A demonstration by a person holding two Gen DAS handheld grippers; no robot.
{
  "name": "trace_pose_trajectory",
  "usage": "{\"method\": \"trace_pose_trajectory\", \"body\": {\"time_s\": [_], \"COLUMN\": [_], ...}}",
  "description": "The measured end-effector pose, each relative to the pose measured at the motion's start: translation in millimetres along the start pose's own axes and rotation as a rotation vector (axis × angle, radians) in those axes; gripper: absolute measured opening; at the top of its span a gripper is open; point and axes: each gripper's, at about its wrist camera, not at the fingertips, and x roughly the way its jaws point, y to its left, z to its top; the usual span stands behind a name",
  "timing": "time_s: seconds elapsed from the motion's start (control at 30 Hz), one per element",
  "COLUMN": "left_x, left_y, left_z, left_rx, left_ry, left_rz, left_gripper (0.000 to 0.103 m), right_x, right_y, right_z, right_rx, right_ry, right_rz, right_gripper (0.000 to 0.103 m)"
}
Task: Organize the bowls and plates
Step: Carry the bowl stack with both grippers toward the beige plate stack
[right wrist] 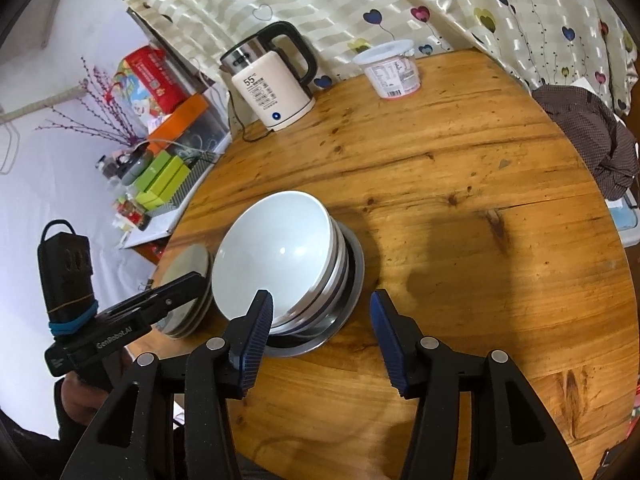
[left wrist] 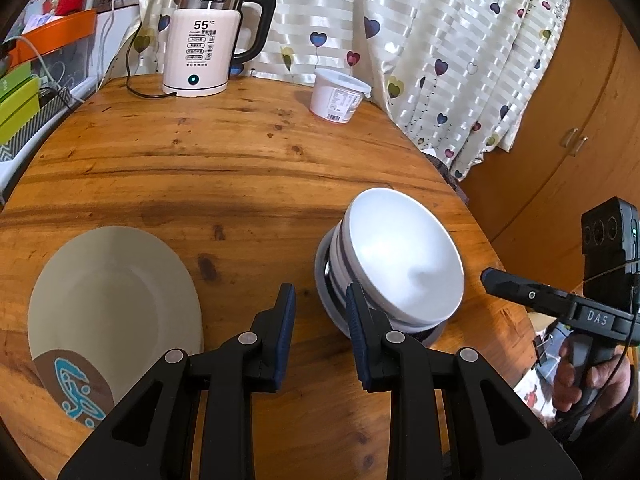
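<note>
A stack of white bowls (left wrist: 404, 256) sits nested in a metal bowl (left wrist: 326, 304) on the round wooden table (left wrist: 224, 160). The stack also shows in the right wrist view (right wrist: 276, 256) with the metal bowl (right wrist: 352, 280) under it. A beige plate (left wrist: 116, 304) with a brown and blue patch lies to the left; in the right wrist view it is a low stack of plates (right wrist: 192, 264). My left gripper (left wrist: 320, 300) is open and empty between plate and bowls. My right gripper (right wrist: 322, 308) is open and empty, just in front of the bowls.
A white electric kettle (left wrist: 204, 44) with its cord stands at the table's far side, and a white lidded tub (left wrist: 340, 96) stands next to it. A heart-patterned curtain (left wrist: 440, 40) hangs behind. A dark cloth (right wrist: 592, 136) lies at the table's right edge. Boxes crowd a shelf (right wrist: 168, 168) to the left.
</note>
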Motion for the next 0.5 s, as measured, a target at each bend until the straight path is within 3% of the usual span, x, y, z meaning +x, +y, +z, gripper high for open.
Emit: {"method": "trace_pose_trajectory", "body": {"time_s": [0.5], "left_x": [5.7], "left_y": [11.3], "left_z": [-16.9], "left_rx": [-0.041], "left_ry": [0.043], "left_rz": [-0.001], "left_gripper": [0.027], "right_x": [-2.9], "right_y": [-14.0], "right_z": [-9.2], "right_rx": [0.06], "right_ry": [0.026], "right_rz": [0.004], "right_gripper": [0.051]}}
